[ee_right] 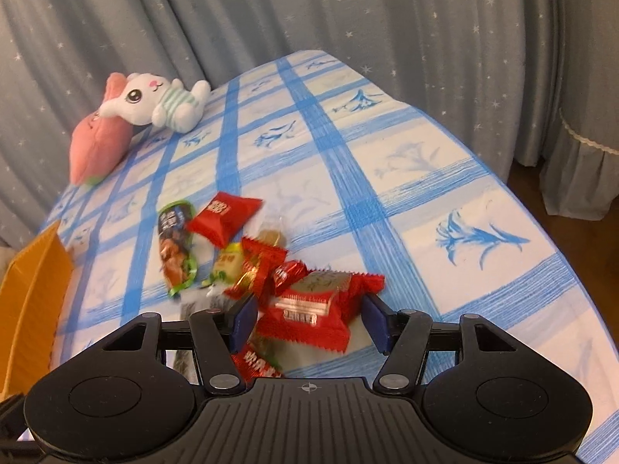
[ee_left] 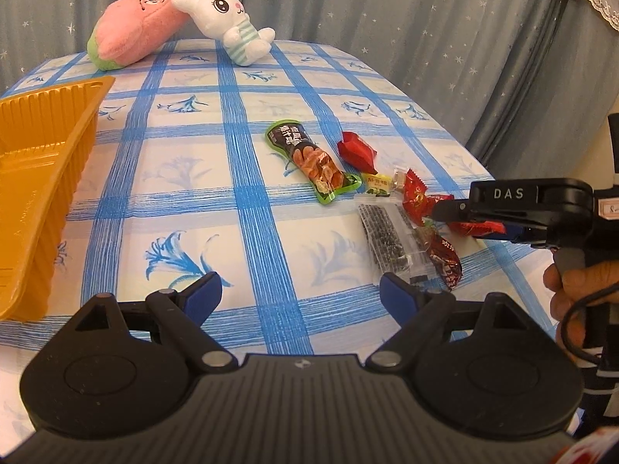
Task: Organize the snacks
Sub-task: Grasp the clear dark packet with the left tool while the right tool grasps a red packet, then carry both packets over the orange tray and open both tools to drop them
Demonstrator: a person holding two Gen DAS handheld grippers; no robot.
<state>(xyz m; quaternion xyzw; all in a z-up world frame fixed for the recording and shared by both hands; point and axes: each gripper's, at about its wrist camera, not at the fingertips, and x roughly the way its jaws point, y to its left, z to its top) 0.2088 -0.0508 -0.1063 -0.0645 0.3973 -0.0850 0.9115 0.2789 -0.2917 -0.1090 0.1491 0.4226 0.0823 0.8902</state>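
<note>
Several snack packets lie in a loose pile on the blue-checked tablecloth [ee_left: 251, 178]: a long green nut packet [ee_left: 313, 162], a red pyramid packet [ee_left: 358, 150], a clear packet of dark pieces [ee_left: 383, 239] and red wrapped sweets [ee_left: 416, 197]. My right gripper [ee_right: 309, 319] has its blue pads on both sides of a red square packet [ee_right: 313, 309], closed on it; it also shows in the left wrist view [ee_left: 445, 212]. My left gripper [ee_left: 300, 295] is open and empty, low over the cloth, left of the pile. A gold plastic tray [ee_left: 42, 178] stands at the left.
A pink plush [ee_left: 135, 34] and a white rabbit plush [ee_left: 232, 27] lie at the table's far edge. Grey starred curtains hang behind. The table's right edge [ee_right: 541, 212] drops to the floor. The tray also shows in the right wrist view [ee_right: 35, 290].
</note>
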